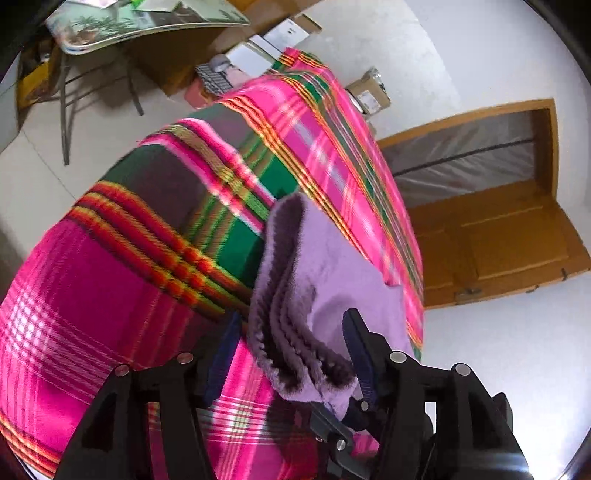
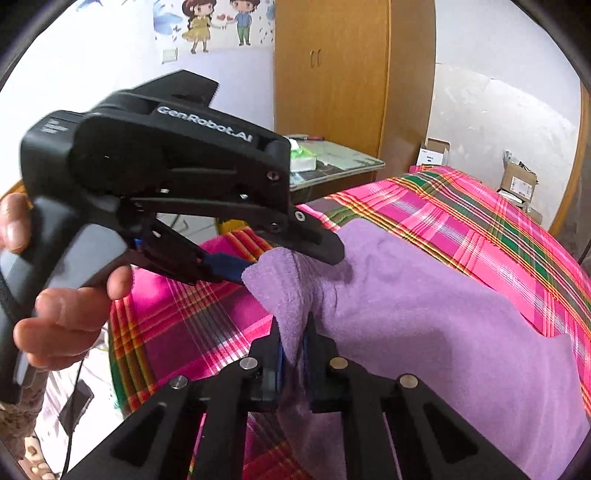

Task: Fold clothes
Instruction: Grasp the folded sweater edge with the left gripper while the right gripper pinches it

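Beyond the far edge of your bench, a wooden wardrobe [image 2: 332, 74] is standing, cartoon stickers [image 2: 218, 24] are decorating the wall, and cardboard boxes [image 2: 519, 182] are sitting by a wooden door [image 1: 491, 236].

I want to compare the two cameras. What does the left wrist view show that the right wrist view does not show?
Only the left wrist view shows the wooden door and the stacked folded edges of the purple garment between the left gripper's open fingers.

Only the right wrist view shows the wooden wardrobe, the cartoon wall stickers, the person's hand holding the left gripper, and the right gripper shut on the garment.

Both show the garment, the pink plaid cloth and the left gripper.
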Tool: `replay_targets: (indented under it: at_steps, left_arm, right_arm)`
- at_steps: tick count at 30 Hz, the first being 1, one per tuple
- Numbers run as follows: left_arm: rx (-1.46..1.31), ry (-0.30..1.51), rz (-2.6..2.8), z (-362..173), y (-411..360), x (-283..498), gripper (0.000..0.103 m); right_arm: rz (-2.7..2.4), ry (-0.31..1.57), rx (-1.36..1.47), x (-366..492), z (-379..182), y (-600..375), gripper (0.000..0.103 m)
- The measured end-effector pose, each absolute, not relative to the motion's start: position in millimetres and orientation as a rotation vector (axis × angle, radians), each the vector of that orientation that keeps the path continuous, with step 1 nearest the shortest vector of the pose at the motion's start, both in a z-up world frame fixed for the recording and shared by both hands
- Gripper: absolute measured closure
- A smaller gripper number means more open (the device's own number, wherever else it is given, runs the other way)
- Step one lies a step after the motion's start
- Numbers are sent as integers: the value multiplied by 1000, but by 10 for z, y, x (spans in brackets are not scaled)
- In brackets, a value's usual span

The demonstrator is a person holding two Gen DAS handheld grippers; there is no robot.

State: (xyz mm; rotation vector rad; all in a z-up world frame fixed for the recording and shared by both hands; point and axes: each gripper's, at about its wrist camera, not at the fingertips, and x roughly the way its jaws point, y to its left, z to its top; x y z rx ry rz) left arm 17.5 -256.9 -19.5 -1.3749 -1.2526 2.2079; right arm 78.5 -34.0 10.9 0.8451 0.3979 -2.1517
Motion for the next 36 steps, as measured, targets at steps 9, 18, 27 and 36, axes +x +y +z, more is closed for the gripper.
replay_targets:
  at_steps: [9,18,27,36]
  left_arm:
    - [-1411,-1261,2146,-239,-2500,0,44]
    - [-1452,-1263,2114,-250,-2381,-184,55]
    - [-1431,-1185,2198,-94,-2273,-206,83]
    - [-1415,-1160,2257,93,-2257,-151,83]
  right_arm:
    - [-2152,381,807,795,157,-323,95]
    - [-2149,344,799,706,120,-306,95]
    - [-2162,285,786,671,166,-211,95]
    - [-2169,250,751,930,301,-75,95]
